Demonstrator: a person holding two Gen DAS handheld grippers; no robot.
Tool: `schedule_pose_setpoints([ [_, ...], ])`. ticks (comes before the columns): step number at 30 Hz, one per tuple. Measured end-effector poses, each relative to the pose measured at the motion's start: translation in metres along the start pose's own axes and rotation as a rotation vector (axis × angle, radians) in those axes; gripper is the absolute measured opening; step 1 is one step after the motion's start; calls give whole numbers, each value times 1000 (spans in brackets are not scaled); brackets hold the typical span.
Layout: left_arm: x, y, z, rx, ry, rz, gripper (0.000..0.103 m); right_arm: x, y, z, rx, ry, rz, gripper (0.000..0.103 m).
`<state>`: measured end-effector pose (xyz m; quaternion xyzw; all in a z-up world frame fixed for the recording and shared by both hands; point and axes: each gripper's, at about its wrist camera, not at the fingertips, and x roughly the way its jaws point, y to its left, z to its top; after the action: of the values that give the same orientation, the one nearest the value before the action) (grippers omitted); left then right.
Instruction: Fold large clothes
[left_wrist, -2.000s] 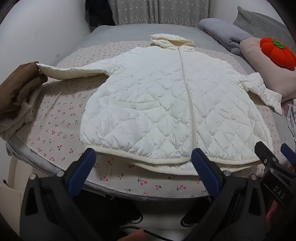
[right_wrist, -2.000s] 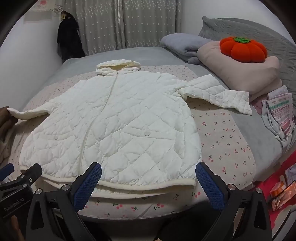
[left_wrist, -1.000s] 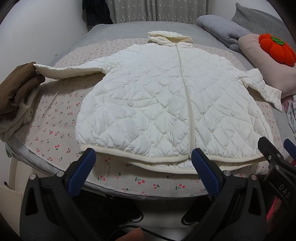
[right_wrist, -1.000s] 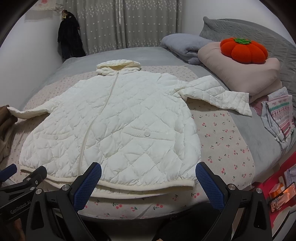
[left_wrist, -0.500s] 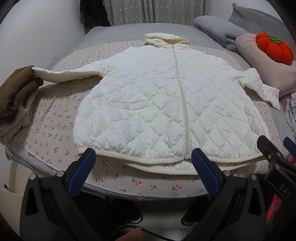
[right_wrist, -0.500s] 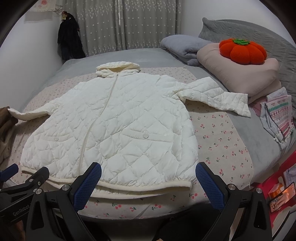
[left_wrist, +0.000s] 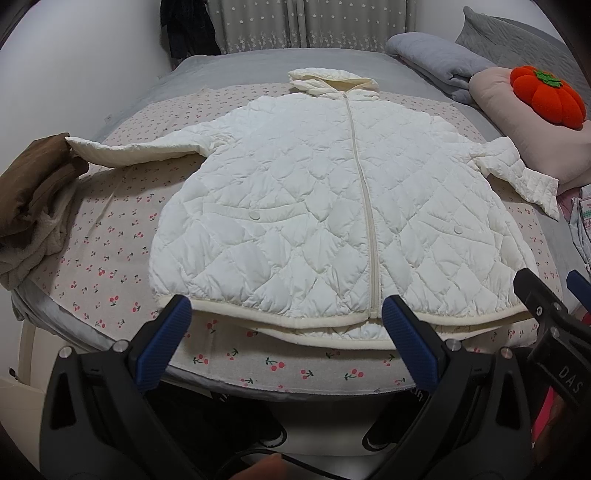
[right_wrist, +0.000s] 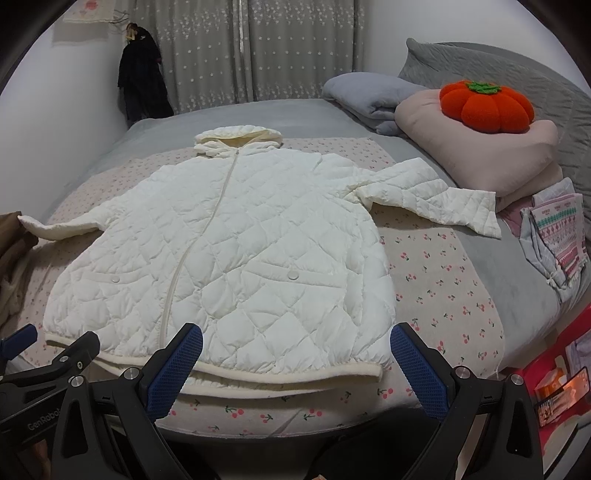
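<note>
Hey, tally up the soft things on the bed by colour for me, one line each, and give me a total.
White: 1, the quilted jacket
Orange: 1, the pumpkin cushion
Pink: 1, the pink pillow
Grey-blue: 1, the folded blanket
Brown: 1, the bundled brown garment
Total: 5

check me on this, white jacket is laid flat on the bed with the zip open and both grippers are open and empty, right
Not quite: the zip is closed all the way up to the hood, as the left wrist view shows. The rest holds: the white jacket lies flat on the bed, and the left gripper and right gripper are open and empty.
</note>
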<state>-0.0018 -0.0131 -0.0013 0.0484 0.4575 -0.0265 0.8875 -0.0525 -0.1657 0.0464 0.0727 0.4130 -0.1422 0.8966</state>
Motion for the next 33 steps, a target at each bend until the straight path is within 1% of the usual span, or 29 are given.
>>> schedule_pose_setpoints([
  [26, 3, 1, 3, -2, 8, 0, 102, 1, 1, -1, 0, 1, -1, 103],
  [33, 7, 0, 3, -8, -4, -4, 102, 3, 1, 0, -3, 5, 0, 103],
])
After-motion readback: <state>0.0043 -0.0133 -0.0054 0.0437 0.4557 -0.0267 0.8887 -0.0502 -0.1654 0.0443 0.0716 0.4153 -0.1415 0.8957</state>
